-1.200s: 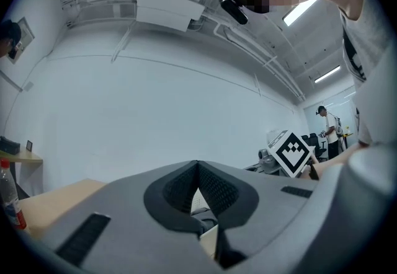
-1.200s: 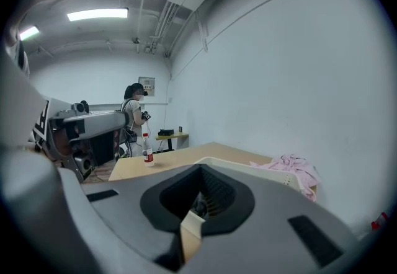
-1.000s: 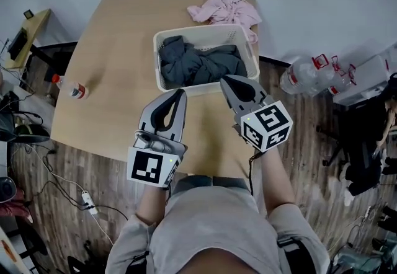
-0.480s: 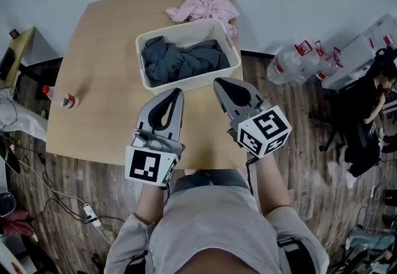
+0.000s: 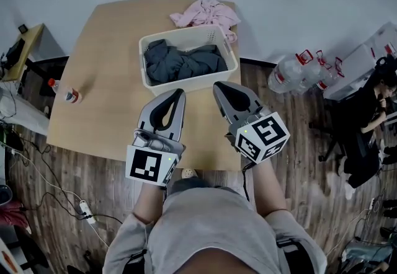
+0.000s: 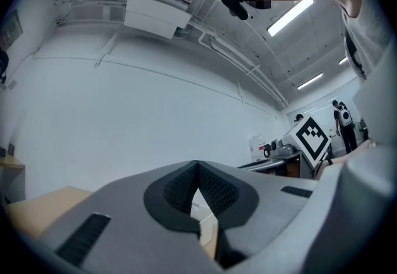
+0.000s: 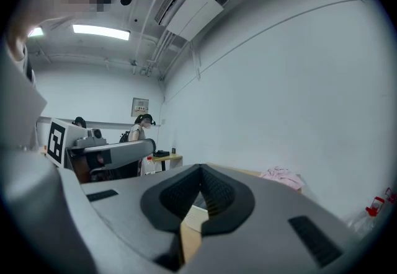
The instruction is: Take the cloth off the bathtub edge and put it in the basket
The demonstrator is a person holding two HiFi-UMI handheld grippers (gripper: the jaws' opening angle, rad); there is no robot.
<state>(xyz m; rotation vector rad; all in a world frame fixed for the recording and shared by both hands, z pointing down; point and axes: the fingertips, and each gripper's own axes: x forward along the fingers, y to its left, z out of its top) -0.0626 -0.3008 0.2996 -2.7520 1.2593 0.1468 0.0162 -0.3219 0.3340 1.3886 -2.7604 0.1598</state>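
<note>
Looking steeply down on a pale, smooth wooden table [image 5: 105, 80] with rounded corners, carrying a white plastic basket [image 5: 189, 85] with slotted walls. Finding a dark grey cloth [image 5: 183, 63] bunched in crumpled folds inside that basket, filling most of it. Spotting a pink cloth [image 5: 206, 13] heaped on the table just behind the basket, against its far right corner. Noting a small clear bottle [image 5: 67, 94] with a red cap near the table's left edge, well apart from the basket.

Holding the left gripper [image 5: 179, 92] and the right gripper [image 5: 218, 85] side by side above the table's near edge, just short of the basket, both pairs of jaws clenched tip to tip and grasping nothing. Seeing only a thin sliver of the basket past the ribbed black pads in each gripper view. Covering part of the near table edge with the grey gripper bodies and marker cubes.

Making out large clear water bottles [image 5: 298, 71] on the plank floor to the right, cables [image 5: 43, 167] trailing at the left, and a seated person [image 5: 372, 111] cut off at the right border.
</note>
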